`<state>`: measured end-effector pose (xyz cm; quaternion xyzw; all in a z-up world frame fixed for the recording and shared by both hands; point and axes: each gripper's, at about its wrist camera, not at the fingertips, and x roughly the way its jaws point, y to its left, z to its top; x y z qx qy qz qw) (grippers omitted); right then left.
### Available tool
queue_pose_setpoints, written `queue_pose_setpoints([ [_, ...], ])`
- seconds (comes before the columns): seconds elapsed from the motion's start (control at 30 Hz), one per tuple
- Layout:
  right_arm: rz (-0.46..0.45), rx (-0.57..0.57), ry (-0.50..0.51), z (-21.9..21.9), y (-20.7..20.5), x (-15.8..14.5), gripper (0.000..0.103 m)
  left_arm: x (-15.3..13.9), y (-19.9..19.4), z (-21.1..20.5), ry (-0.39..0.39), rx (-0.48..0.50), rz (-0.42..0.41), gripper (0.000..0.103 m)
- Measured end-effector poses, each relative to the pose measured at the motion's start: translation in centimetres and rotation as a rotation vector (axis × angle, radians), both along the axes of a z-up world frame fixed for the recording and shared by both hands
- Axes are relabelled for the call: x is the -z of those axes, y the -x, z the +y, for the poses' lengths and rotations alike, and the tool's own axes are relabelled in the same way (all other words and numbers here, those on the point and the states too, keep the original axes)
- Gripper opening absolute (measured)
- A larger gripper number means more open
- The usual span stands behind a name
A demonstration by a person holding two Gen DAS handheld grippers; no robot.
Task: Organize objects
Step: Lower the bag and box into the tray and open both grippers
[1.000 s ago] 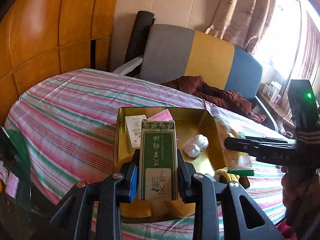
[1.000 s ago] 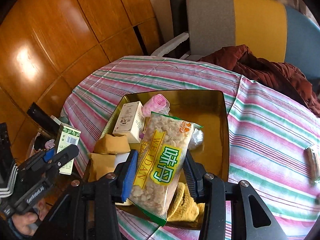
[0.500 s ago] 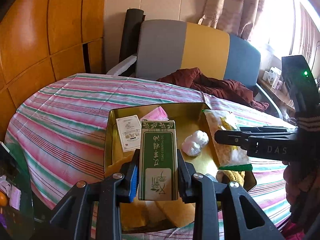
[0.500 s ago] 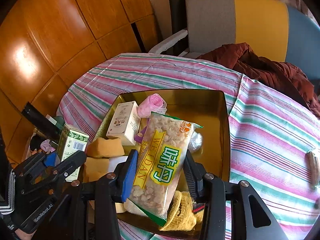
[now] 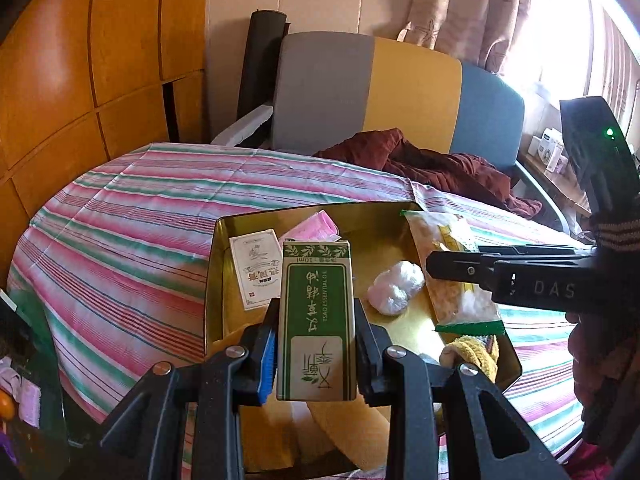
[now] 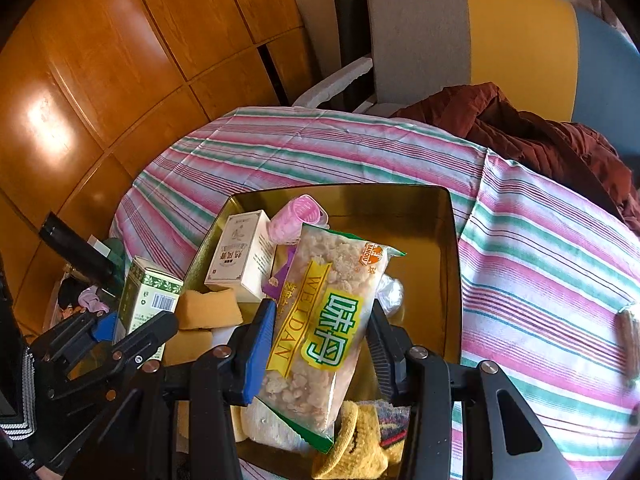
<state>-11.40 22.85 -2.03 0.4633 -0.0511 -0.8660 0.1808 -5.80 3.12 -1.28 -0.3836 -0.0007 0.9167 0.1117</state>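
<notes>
Green box (image 5: 317, 320) between left fingers (image 5: 267, 356)

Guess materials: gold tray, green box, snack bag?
Gold tray: likely metal, glossy; walls mirror the contents. Green box: printed cardboard, fairly matte, crisp folded edges. Snack bag: clear plastic film, shiny and crinkled, contents visible through it.
</notes>
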Motion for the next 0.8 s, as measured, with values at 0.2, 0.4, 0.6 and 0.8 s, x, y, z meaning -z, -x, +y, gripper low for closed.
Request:
queue_pose_setpoints([
  [0.2,-0.012,0.01,0.0,0.1,0.8,0.5,0.045,0.0,0.8,-0.2,-0.041,0.011,-0.019,0.031],
  [0.4,-0.026,0.023,0.007,0.4,1.6,0.9,0.045,0.1,1.7,-0.1,-0.08,0.034,-0.041,0.031],
  [0.6,-0.032,0.02,0.009,-0.1,2.6,1.2,0.045,0.3,2.5,0.5,-0.112,0.077,-0.063,0.031],
  [0.8,-0.035,0.024,0.001,-0.3,3.7,1.5,0.045,1.0,3.1,1.4,-0.12,0.129,-0.096,0.032],
])
